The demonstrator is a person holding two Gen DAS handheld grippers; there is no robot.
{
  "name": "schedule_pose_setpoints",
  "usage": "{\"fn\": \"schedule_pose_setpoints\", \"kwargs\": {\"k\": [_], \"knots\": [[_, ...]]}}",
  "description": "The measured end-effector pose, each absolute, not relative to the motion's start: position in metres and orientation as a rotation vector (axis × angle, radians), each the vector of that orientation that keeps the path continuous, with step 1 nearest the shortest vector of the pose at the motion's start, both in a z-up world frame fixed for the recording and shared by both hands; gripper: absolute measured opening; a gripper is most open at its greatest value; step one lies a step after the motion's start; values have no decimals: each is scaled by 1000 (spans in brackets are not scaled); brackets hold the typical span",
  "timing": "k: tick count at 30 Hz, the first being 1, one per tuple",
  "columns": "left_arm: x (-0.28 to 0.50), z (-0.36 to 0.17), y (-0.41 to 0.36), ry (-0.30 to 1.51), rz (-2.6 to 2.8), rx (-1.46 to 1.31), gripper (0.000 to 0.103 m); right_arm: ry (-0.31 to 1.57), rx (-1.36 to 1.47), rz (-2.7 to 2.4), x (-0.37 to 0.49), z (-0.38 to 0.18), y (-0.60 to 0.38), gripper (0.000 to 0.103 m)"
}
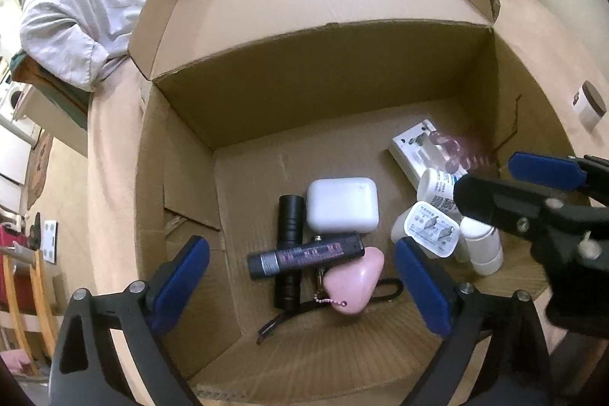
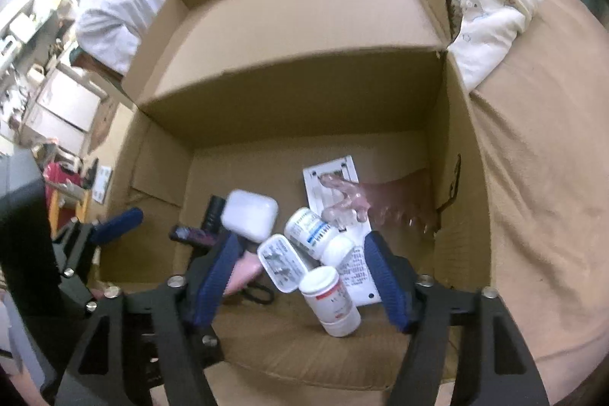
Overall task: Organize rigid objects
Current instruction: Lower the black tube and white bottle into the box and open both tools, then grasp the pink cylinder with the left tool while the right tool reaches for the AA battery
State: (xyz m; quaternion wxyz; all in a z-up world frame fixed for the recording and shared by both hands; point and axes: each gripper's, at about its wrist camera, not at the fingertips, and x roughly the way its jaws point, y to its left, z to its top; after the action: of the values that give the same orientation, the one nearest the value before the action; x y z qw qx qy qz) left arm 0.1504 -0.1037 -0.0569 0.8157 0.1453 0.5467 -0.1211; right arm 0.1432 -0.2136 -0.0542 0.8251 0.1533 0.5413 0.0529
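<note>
An open cardboard box (image 1: 323,37) (image 2: 289,78) stands on a bed. On its floor lie a white case (image 1: 342,204) (image 2: 249,214), a black flashlight (image 1: 291,215), a dark tube (image 1: 304,255), a pink heart-shaped charm (image 1: 357,284), white bottles (image 1: 481,246) (image 2: 331,299), a small white tub (image 1: 428,229) (image 2: 279,261) and a flat white box (image 1: 415,143) (image 2: 331,177). A translucent pink hair claw (image 1: 460,151) (image 2: 365,200) shows blurred over the flat box, apart from any finger. My left gripper (image 1: 300,284) hangs open above the tube. My right gripper (image 2: 300,276) (image 1: 506,177) is open above the bottles.
A small jar with a brown lid (image 1: 588,105) stands on the beige sheet right of the box. Rumpled white bedding (image 1: 83,21) (image 2: 487,18) lies behind the box. Shelves and wooden furniture (image 1: 23,292) fill the room at far left.
</note>
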Motion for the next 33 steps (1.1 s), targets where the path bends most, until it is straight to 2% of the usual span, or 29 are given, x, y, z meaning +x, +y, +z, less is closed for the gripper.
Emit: {"fn": "schedule_pose_setpoints", "kwargs": {"k": [5, 11, 21, 33], "knots": [[147, -50, -102, 1152, -263, 303, 98, 1129, 353, 124, 140, -49, -217, 78], [139, -34, -94, 1141, -265, 270, 98, 1122, 386, 123, 136, -47, -220, 78], [115, -13, -62, 1143, -263, 65, 98, 1082, 398, 134, 112, -30, -220, 78], [77, -15, -55, 1148, -288, 87, 98, 1067, 437, 116, 72, -25, -235, 78]]}}
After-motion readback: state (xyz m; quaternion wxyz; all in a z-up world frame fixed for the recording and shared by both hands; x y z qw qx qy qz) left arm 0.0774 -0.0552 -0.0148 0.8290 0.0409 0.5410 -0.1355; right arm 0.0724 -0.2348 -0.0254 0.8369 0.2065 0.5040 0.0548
